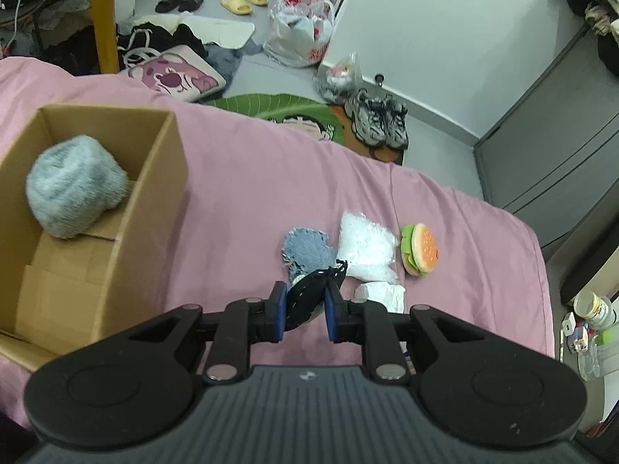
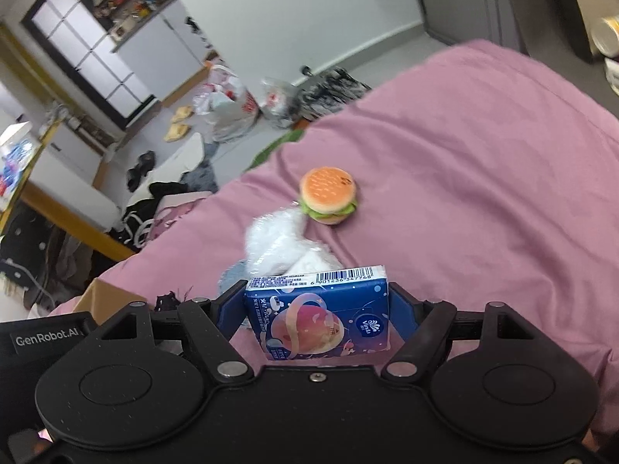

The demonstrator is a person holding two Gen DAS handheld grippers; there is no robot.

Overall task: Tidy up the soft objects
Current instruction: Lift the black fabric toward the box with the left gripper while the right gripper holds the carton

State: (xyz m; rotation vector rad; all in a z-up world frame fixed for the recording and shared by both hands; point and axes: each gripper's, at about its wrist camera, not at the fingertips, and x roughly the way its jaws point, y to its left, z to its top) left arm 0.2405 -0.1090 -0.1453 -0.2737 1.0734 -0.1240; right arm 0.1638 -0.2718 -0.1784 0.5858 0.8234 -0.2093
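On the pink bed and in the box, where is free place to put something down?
Free: the pink sheet between the cardboard box and the denim piece; also the box's near half, in front of the grey fluffy hat. Crowded: the cluster of denim, white bag and burger toy.

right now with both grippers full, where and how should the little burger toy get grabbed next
Grip the hamburger toy across its bun halves, top bun to bottom, so the jaws squeeze the stack flat rather than slipping on the round rim. In the left wrist view it sits tipped on its edge, so likely come from above. Approach from its open right side, since the white plastic bag lies close on its left.
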